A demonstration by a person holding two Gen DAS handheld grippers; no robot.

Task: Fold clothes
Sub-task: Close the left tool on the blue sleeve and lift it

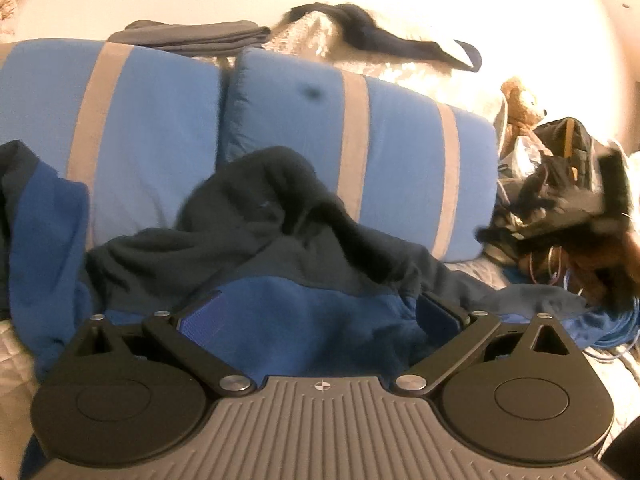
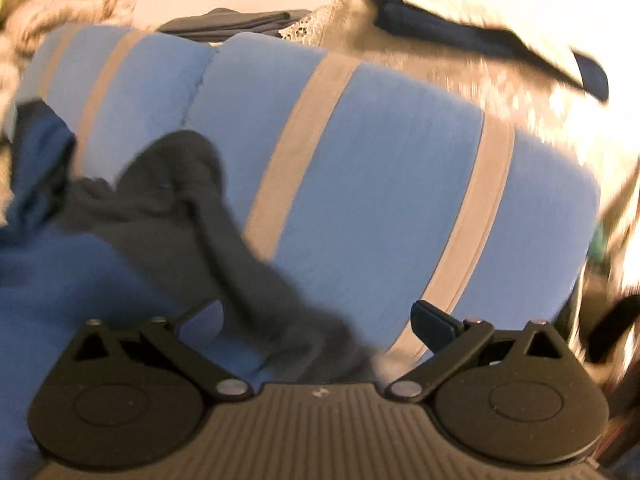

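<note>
The left claw [image 1: 320,312] is wide open. The blue and dark hoodie [image 1: 280,248] lies bunched up between its fingers [image 1: 200,314], but they do not squeeze it. The hoodie sits on the bed, right in front of two blue pillows [image 1: 160,120] with grey stripes.

The right claw [image 2: 320,320] is wide open too. A dark part of the hoodie [image 2: 248,264] lies between its fingers [image 2: 434,326], not pinched. This view is blurry.

Behind the pillows lie folded grey clothes [image 1: 192,36] and a dark cloth [image 1: 380,36]. A teddy bear [image 1: 520,108] sits off to the right.
</note>
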